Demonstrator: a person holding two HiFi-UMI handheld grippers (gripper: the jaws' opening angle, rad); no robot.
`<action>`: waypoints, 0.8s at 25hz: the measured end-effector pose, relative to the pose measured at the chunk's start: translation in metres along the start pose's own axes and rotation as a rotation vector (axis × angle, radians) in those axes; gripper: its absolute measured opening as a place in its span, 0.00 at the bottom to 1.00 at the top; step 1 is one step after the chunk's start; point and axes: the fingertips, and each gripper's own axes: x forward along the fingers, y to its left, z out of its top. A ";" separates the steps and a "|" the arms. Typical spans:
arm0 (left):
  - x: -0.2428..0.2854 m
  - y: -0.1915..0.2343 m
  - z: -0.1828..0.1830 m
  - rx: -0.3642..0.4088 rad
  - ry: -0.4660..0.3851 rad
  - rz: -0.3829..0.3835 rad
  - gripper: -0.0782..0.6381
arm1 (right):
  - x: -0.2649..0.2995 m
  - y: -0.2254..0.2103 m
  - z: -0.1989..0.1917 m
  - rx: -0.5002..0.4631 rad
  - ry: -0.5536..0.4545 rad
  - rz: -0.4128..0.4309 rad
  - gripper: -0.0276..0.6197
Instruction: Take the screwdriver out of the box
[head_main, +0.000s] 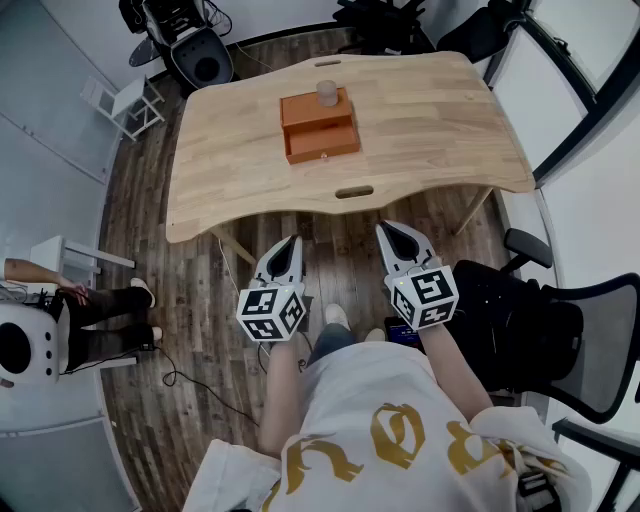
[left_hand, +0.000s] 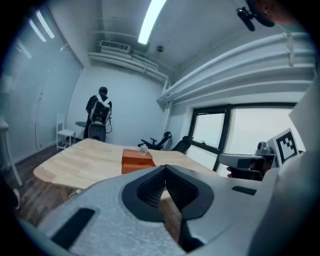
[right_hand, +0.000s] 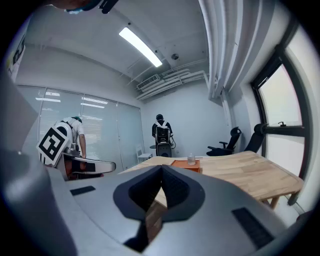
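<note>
The left claw (head_main: 291, 243) and the right claw (head_main: 388, 230) are both held out in front of the person, side by side and a little apart, over the wooden floor (head_main: 150, 260). Both stop short of the near edge of the surface (head_main: 420, 110) and touch nothing. Each carries its marker cube (head_main: 270, 312) close to the wrist. In the left gripper view the two pads are pressed together at the tips, so the left claw is clenched with nothing between the pads. The right gripper view shows the same: the right claw is clenched and empty, its tips meeting.

The orange box (head_main: 320, 125) sits on the pale wooden surface, roughly midway across it and nearer the far edge, well apart from both claws. A small pale jar (head_main: 327, 93) stands upright on the top of the box at its far side. The near part of the box looks like a drawer front with a small knob; whether it is pulled out cannot be told. The screwdriver cannot be made out in any view.

A dark office chair (head_main: 560, 340) stands to the right of the person, a white chair (head_main: 125, 100) beyond the far left corner of the surface, and another person's legs (head_main: 100, 310) show at the left edge
</note>
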 end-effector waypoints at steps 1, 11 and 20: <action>0.000 0.003 -0.002 -0.042 0.012 -0.011 0.12 | 0.002 0.000 -0.001 0.002 0.002 0.005 0.06; -0.016 0.006 -0.006 -0.082 -0.017 -0.026 0.12 | -0.011 -0.014 -0.016 0.072 0.026 -0.034 0.06; -0.005 0.003 0.010 -0.038 -0.090 -0.090 0.12 | 0.005 -0.023 -0.008 0.044 0.016 -0.027 0.06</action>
